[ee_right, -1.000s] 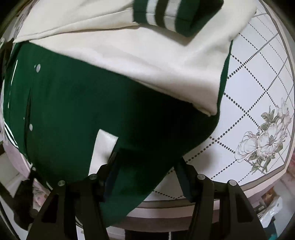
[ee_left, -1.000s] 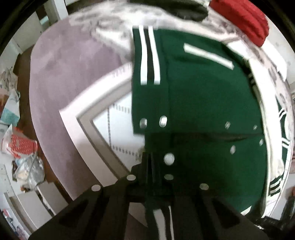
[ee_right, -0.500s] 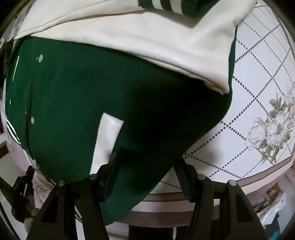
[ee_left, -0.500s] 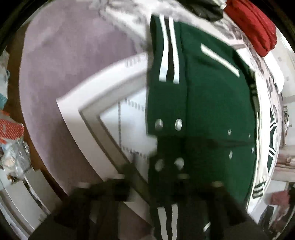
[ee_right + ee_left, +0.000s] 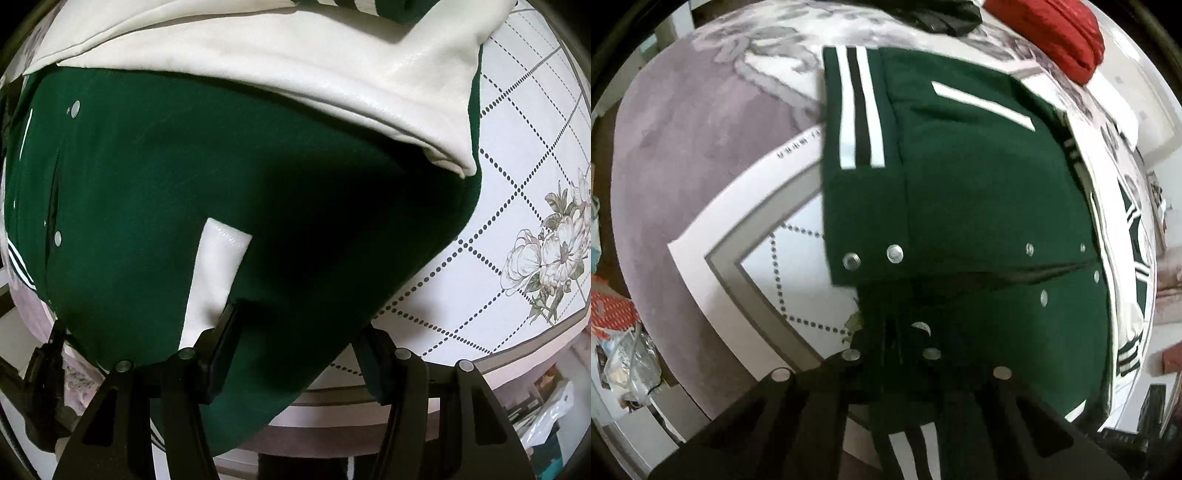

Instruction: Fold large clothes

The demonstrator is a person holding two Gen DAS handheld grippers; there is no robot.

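Observation:
A dark green varsity jacket (image 5: 979, 177) with silver snaps, white pocket stripes and a striped hem lies folded on the table. My left gripper (image 5: 890, 332) points down at the jacket's snap-lined front edge. Its jaws are closing tight, with the pads pressed on the green fabric there. A striped bit of hem hangs below it. In the right wrist view, the jacket (image 5: 147, 184) fills the frame, with its cream sleeve (image 5: 295, 66) folded across the top. My right gripper (image 5: 299, 339) stands open over the jacket's near edge beside a white pocket stripe, fabric between its fingers.
The table (image 5: 517, 147) has a white top with dotted diamonds, a flower print and a grey border (image 5: 724, 266). A red cloth (image 5: 1056, 33) and a black item (image 5: 942, 14) lie beyond the jacket. Below are a mauve rug (image 5: 683, 147) and clutter (image 5: 620, 350).
The left gripper opened in a blurred move, then shut again on the jacket's front edge. The right gripper slid along the jacket; the cream sleeve now sits higher in its view.

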